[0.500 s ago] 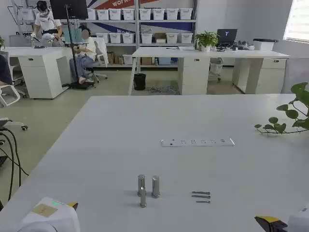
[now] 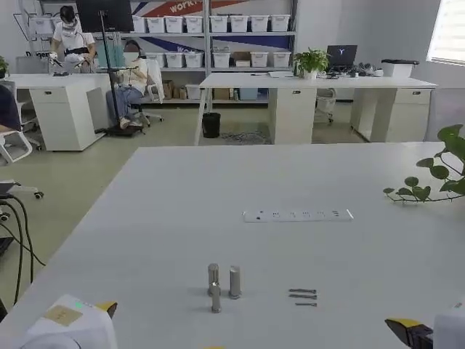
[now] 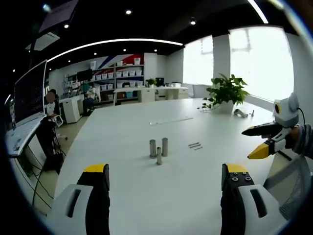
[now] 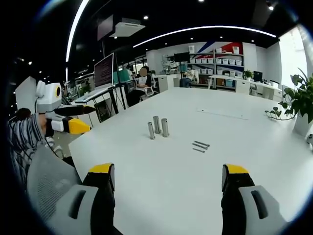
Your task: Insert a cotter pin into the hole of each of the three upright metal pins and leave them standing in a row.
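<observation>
Hovering over the near edge of the white surface [image 2: 182, 203], the left gripper [image 3: 165, 171] and the right gripper [image 4: 167, 169] each have their jaws spread wide and hold nothing. Ahead of both, toward the middle of the surface, the three metal pins [image 2: 223, 285] stand upright in a tight cluster, two side by side and a shorter-looking one just in front, more a triangle than a row. Just to their right and apart from them lie the three cotter pins [image 2: 302, 297], flat on the surface, parallel to one another, with their long axes running left to right and stacked near to far. That places the cotter pins on the right gripper's side, so it looks the nearer for a pickup, with its jaws likely needing to close across the thin shafts; the left gripper sits nearer the metal pins to steady one. Farther off lie a white power strip [image 2: 298, 215] and, at the right edge, a leafy plant [image 2: 436, 178].
</observation>
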`<state>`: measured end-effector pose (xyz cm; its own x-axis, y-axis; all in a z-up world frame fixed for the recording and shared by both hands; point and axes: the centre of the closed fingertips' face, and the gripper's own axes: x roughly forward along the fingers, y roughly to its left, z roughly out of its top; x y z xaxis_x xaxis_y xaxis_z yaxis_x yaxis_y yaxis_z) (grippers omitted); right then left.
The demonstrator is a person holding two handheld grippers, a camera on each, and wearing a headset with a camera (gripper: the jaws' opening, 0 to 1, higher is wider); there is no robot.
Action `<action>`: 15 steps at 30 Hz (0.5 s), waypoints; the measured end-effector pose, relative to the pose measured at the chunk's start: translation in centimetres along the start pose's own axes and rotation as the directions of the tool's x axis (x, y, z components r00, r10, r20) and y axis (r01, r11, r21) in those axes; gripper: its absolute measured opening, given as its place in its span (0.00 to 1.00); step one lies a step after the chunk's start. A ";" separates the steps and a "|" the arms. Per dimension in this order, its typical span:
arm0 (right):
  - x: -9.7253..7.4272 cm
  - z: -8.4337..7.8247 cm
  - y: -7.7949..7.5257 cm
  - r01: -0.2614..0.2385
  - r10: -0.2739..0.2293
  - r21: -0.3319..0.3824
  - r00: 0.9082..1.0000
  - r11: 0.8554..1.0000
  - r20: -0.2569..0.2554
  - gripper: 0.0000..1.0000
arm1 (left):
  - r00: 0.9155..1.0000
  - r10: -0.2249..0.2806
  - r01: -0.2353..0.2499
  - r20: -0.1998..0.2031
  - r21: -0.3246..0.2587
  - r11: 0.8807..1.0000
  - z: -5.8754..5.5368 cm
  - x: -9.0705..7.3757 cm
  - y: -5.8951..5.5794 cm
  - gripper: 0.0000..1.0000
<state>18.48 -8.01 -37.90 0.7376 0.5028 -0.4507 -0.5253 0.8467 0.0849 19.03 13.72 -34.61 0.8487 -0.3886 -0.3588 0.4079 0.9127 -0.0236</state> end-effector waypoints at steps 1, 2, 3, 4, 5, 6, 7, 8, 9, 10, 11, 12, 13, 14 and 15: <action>0.0 0.0 0.0 0.000 0.000 -0.001 1.000 1.000 -0.001 0.89 | 1.000 -0.001 0.001 0.000 -0.001 1.000 0.0 0.0 0.0 0.94; 0.1 0.0 0.0 -0.002 0.002 -0.005 1.000 1.000 -0.002 0.89 | 1.000 -0.001 0.001 0.001 -0.001 1.000 0.0 0.0 0.0 0.94; 0.1 0.0 0.0 -0.003 0.003 -0.008 1.000 1.000 -0.003 0.89 | 1.000 -0.001 0.001 0.001 0.000 1.000 0.0 0.0 0.0 0.94; 0.1 0.0 0.0 -0.002 0.002 -0.009 1.000 1.000 -0.003 0.89 | 1.000 -0.002 0.002 -0.001 0.001 1.000 -0.1 0.0 0.0 0.94; 0.1 0.0 -0.1 -0.002 0.002 -0.010 1.000 1.000 -0.003 0.89 | 1.000 -0.001 0.001 -0.002 0.001 1.000 -0.1 0.0 0.0 0.94; 0.1 0.0 -0.1 -0.003 0.003 -0.010 1.000 1.000 -0.004 0.89 | 1.000 -0.003 0.003 -0.002 0.001 1.000 -0.1 0.0 -0.1 0.94; 0.2 -0.1 -0.1 -0.004 0.004 -0.010 1.000 1.000 -0.006 0.89 | 1.000 -0.003 0.003 -0.003 0.001 1.000 -0.2 0.1 -0.1 0.94; 0.2 -0.1 -0.1 -0.003 0.003 -0.010 1.000 1.000 -0.006 0.89 | 1.000 -0.004 0.004 -0.003 0.000 1.000 -0.2 0.1 -0.1 0.94; 0.2 0.0 -0.2 -0.003 0.002 -0.011 1.000 1.000 -0.004 0.89 | 1.000 -0.004 0.004 -0.003 0.000 1.000 -0.2 0.1 -0.1 0.94; 0.2 0.0 -0.2 -0.003 0.003 -0.009 1.000 1.000 -0.002 0.89 | 1.000 -0.004 0.004 -0.001 0.001 1.000 -0.2 0.1 -0.1 0.94; 0.2 0.0 -0.2 -0.004 0.004 -0.006 1.000 1.000 -0.001 0.89 | 1.000 -0.003 0.003 -0.002 0.000 1.000 -0.2 0.1 -0.1 0.94; 0.2 0.0 -0.2 -0.004 0.004 -0.006 1.000 1.000 -0.001 0.89 | 1.000 -0.003 0.003 -0.003 -0.001 1.000 -0.2 0.1 -0.1 0.94; 0.3 0.0 -0.3 -0.003 0.003 -0.006 1.000 1.000 -0.003 0.89 | 1.000 -0.005 0.005 -0.005 0.000 1.000 -0.3 0.1 -0.1 0.93; 0.3 0.0 -0.3 -0.003 0.003 -0.005 1.000 1.000 -0.003 0.89 | 1.000 -0.006 0.006 -0.005 0.001 1.000 -0.3 0.1 -0.1 0.93; 0.3 -0.1 -0.3 -0.003 0.003 -0.003 1.000 1.000 -0.005 0.89 | 1.000 -0.006 0.006 -0.005 0.002 1.000 -0.3 0.1 -0.1 0.93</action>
<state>18.88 -8.11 -38.13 0.7338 0.5045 -0.4549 -0.5289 0.8446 0.0835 19.02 13.63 -34.89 0.8448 -0.3932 -0.3630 0.4133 0.9103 -0.0242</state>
